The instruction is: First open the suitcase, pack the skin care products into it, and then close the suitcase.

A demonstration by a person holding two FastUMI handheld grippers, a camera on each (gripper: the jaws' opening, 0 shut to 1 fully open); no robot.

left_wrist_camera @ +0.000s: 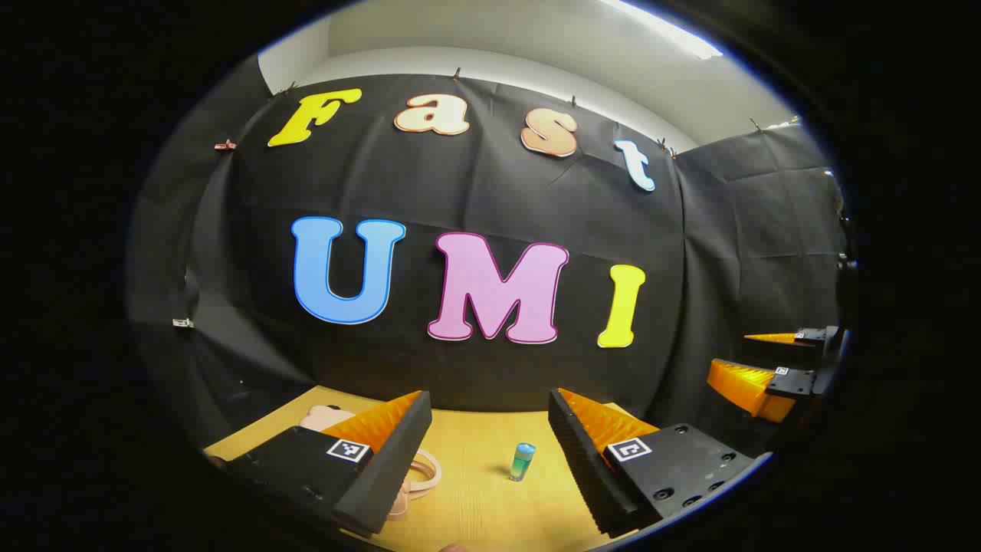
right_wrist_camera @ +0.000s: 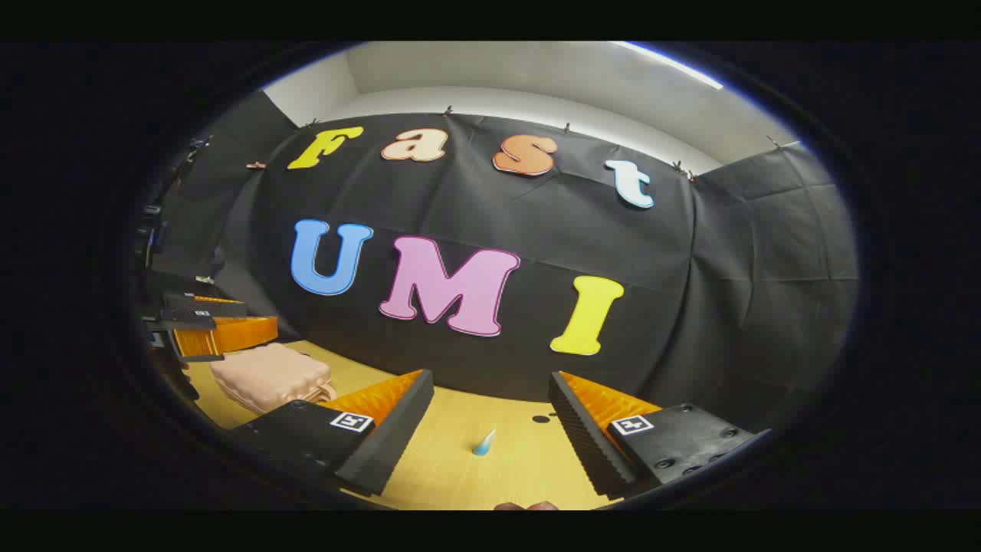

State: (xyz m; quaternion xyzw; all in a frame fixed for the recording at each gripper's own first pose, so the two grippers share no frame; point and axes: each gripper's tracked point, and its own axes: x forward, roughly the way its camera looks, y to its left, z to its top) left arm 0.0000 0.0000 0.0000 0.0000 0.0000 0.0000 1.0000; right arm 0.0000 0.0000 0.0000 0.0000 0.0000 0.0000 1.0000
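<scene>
Fingers [left_wrist_camera: 590, 452] of the left gripper [left_wrist_camera: 485, 445] are being held wide apart above the wooden table [left_wrist_camera: 475, 498], with nothing being gripped between them. Just beyond the gap, a small blue-green bottle [left_wrist_camera: 522, 461] is being seen standing upright on the table, nearer the right-hand finger. Behind the left-hand finger, the pink suitcase [left_wrist_camera: 326, 418] is being partly hidden, and its looped handle [left_wrist_camera: 424, 471] is being shown lying on the table beside that finger.

The right gripper [right_wrist_camera: 490, 429] is likewise being held spread wide and empty. Between its fingers, farther off, a small pale-blue cone-shaped item [right_wrist_camera: 484, 443] is being seen on the table. Well to the left, the suitcase is being shown lying flat and closed, with the other gripper hovering just above it.
</scene>
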